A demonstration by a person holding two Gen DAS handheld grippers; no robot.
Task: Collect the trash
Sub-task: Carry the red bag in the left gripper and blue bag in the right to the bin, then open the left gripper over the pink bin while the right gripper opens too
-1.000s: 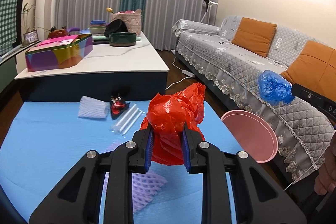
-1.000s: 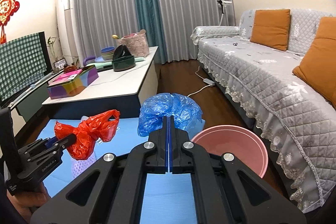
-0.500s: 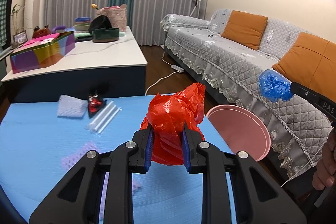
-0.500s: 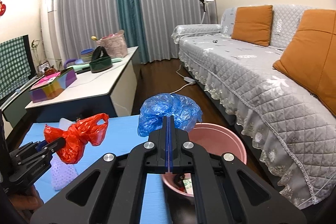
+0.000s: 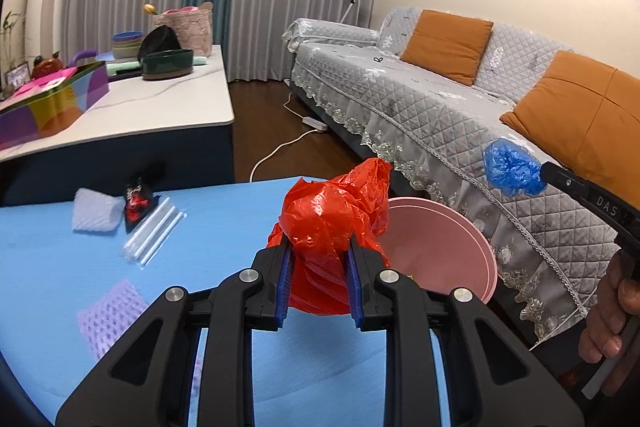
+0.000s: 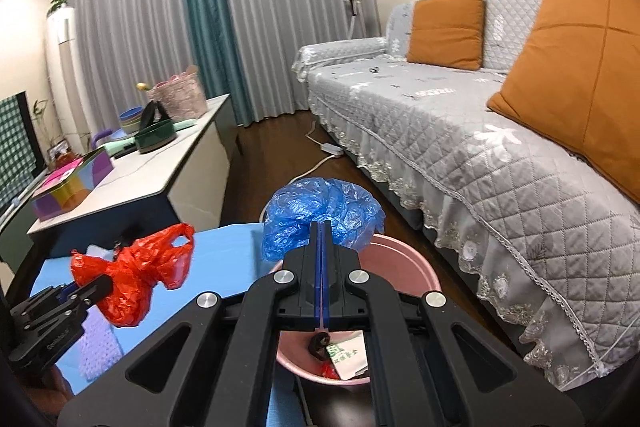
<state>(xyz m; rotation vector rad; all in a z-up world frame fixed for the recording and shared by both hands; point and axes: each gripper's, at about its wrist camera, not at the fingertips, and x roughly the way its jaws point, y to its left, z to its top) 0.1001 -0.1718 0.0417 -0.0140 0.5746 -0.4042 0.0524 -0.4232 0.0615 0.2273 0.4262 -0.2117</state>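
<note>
Left gripper [image 5: 319, 259]: jaws pinching a crumpled red plastic bag [image 5: 334, 223], which bulges above and below the blue pads and hangs over the blue-covered bench [image 5: 60, 267]. Right gripper [image 6: 322, 259]: jaws pressed together on a bunched blue plastic bag [image 6: 320, 219], the bag fanning out above the tips.

Directly under and beyond the right gripper stands a pink bin [image 6: 404, 263], just off the bench's edge; its rim is partly hidden by the gripper body. Inside it lie a white packet with green print and some dark and red scraps. In the left wrist view the bin's mouth [image 5: 440, 247] shows just right of the red bag, which covers its near-left rim.

On the bench, left of the red bag: a clear sleeve of white straws [image 5: 154, 233], a small black-and-red wrapper [image 5: 136, 201] touching its far end, a white foam net [image 5: 96, 215] beside that, and a purple foam net [image 5: 110, 311] nearer the camera.

Behind the bench stands a white-topped coffee table [image 5: 160, 115] carrying a multicoloured box [image 5: 52, 103], a dark green bowl [image 5: 168, 65], stacked bowls and a pink basket. A grey quilted sofa [image 5: 440, 107] with orange cushions [image 5: 446, 45] lies close beyond the bin. A white cable [image 5: 280, 151] runs across the dark floor between table and sofa.
</note>
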